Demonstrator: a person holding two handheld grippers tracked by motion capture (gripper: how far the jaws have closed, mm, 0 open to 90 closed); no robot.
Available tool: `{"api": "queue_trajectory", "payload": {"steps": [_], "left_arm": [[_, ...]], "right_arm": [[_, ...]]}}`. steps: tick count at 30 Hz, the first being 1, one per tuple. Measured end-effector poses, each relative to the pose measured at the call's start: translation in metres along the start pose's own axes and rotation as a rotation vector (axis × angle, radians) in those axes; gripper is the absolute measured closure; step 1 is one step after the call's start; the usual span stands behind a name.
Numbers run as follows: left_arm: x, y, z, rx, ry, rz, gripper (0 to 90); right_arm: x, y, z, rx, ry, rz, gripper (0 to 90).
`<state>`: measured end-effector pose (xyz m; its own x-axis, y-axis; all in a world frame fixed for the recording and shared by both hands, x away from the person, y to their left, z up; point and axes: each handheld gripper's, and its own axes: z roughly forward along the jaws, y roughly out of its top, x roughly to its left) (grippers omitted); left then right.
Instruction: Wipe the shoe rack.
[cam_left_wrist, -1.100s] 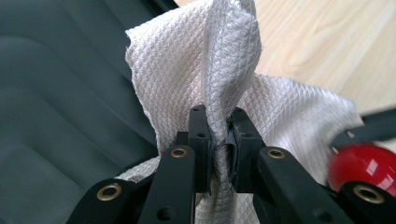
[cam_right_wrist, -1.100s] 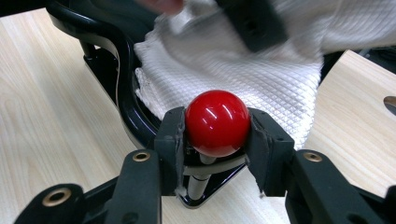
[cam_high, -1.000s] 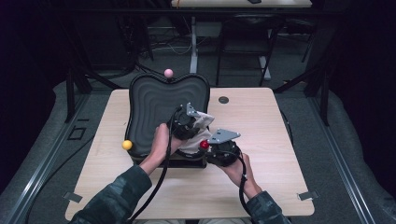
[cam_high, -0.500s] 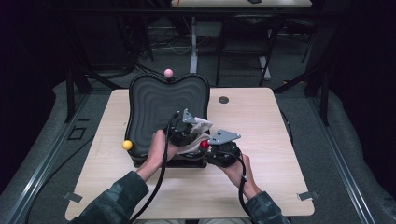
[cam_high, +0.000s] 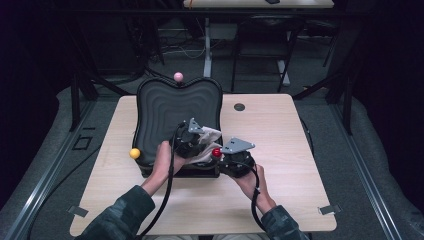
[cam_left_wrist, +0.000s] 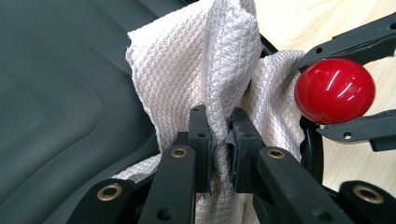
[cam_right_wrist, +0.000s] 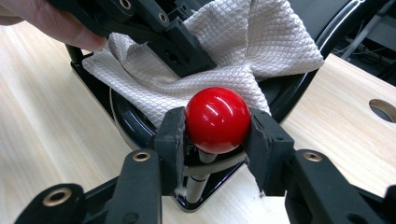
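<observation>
Little shifts since a second ago: our left tongs (cam_left_wrist: 219, 140) stay clenched on the cloth (cam_left_wrist: 196, 70), mid-frame over the dark tray (cam_high: 150, 107). Our right tongs (cam_right_wrist: 215, 135) grip the red knob (cam_right_wrist: 217, 119) at its lower right corner. Wiping seems underway, much tray left, we judge.

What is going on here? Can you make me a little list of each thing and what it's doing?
left gripper: shut on the white cloth
right gripper: shut on the red ball
red ball: knob on a short stem
black tray: on the wooden table
yellow ball: tray's left side
pink ball: tray's far edge
</observation>
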<state>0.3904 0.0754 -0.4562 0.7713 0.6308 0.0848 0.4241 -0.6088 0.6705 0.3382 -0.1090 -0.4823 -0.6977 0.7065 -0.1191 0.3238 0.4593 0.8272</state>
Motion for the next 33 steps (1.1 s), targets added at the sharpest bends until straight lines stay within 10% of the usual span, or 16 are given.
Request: {"api": "queue_trajectory", "payload": {"steps": [16, 33], "left_arm": [[0.016, -0.002, 0.0, -0.056, 0.008, -0.035, 80.7], [0.007, 0.02, -0.033, -0.106, -0.028, 0.006, 81.8]], "right_arm": [[-0.004, 0.003, 0.009, -0.006, -0.022, 0.029, 58.0], [-0.026, -0.025, -0.03, 0.014, -0.037, 0.123, 15.7]]}}
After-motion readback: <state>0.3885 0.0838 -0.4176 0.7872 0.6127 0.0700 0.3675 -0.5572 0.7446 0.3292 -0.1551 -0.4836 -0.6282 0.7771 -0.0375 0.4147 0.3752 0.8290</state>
